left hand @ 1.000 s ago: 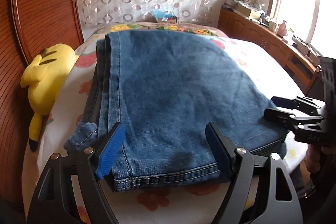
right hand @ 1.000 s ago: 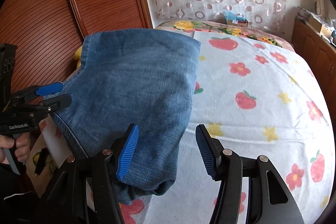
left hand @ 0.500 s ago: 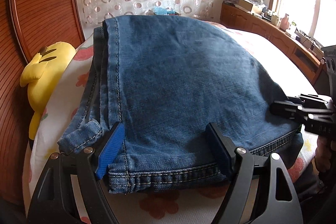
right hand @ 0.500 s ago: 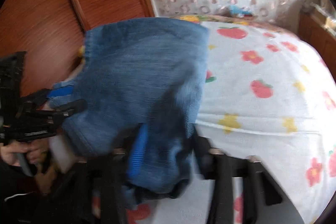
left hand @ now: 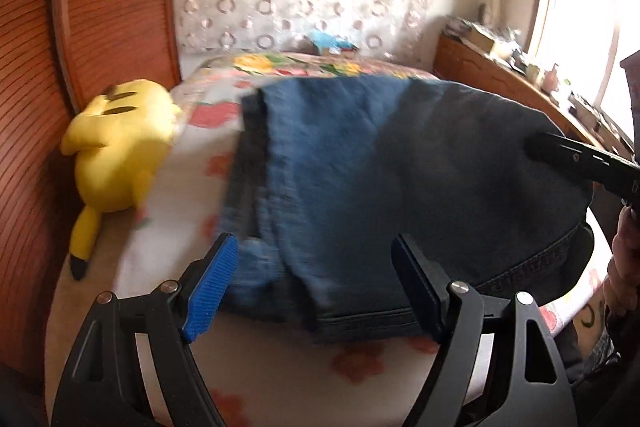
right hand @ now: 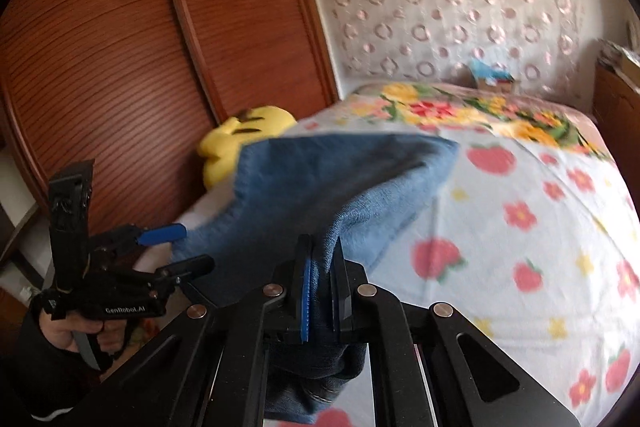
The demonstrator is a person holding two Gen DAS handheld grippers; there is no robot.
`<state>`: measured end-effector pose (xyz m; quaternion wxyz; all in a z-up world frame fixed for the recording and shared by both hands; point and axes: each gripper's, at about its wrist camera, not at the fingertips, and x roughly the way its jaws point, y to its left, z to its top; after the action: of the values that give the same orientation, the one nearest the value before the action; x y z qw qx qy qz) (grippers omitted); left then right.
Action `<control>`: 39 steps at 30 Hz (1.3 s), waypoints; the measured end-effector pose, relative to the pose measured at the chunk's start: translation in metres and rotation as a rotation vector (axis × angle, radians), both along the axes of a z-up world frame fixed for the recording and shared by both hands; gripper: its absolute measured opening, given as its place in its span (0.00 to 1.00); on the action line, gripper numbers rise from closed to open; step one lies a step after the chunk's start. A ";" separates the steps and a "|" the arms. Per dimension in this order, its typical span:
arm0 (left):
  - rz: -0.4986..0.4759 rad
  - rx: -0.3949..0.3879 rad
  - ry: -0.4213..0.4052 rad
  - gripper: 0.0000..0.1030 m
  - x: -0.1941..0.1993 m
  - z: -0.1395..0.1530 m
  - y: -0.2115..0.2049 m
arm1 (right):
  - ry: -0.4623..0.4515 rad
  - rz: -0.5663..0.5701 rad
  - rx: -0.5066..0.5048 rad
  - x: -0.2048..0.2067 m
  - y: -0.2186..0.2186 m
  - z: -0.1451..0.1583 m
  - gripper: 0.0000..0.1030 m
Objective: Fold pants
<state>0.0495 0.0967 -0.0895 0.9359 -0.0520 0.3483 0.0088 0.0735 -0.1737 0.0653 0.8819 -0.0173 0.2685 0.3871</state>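
Folded blue jeans (left hand: 400, 163) lie on a flowered bedsheet (left hand: 264, 367), their near right corner lifted off the bed. My left gripper (left hand: 316, 291) is open, its fingers apart over the near hem, gripping nothing. It also shows in the right wrist view (right hand: 176, 247), open beside the jeans' left edge. My right gripper (right hand: 320, 291) is shut on the jeans (right hand: 340, 187) at their near right corner and holds that corner raised. In the left wrist view it (left hand: 536, 147) is at the right edge of the jeans.
A yellow plush toy (left hand: 120, 147) lies on the bed at the left, against a wooden headboard (left hand: 112, 7). A wooden cabinet (left hand: 500, 79) with clutter runs along the right under a window. A blue item (right hand: 490, 71) sits at the far end.
My right gripper has closed on the jeans' near right corner and lifted it. My left gripper stays open near the hem; the view has pulled back and up slightly.
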 end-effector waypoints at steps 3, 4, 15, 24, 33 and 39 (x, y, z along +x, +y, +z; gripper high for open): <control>0.053 -0.006 -0.025 0.78 -0.013 0.009 0.024 | -0.009 0.056 0.017 0.000 0.024 0.009 0.07; 0.072 -0.006 -0.031 0.78 -0.017 0.011 0.033 | -0.018 0.075 0.018 0.000 0.032 0.011 0.07; 0.212 -0.004 -0.077 0.78 -0.045 0.024 0.090 | 0.084 0.326 -0.075 0.012 0.140 -0.031 0.07; 0.236 -0.011 -0.084 0.78 -0.046 0.023 0.100 | 0.132 0.396 -0.152 0.012 0.146 -0.051 0.11; 0.199 0.000 -0.098 0.78 -0.042 0.032 0.087 | -0.054 0.260 -0.067 -0.012 0.067 -0.004 0.41; 0.163 -0.002 -0.116 0.78 -0.034 0.040 0.072 | -0.090 0.041 -0.123 0.034 0.042 -0.020 0.41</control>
<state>0.0151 0.1689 -0.0492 0.9506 -0.0816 0.2881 0.0815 0.1072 -0.1321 0.0455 0.8821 -0.0944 0.2516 0.3868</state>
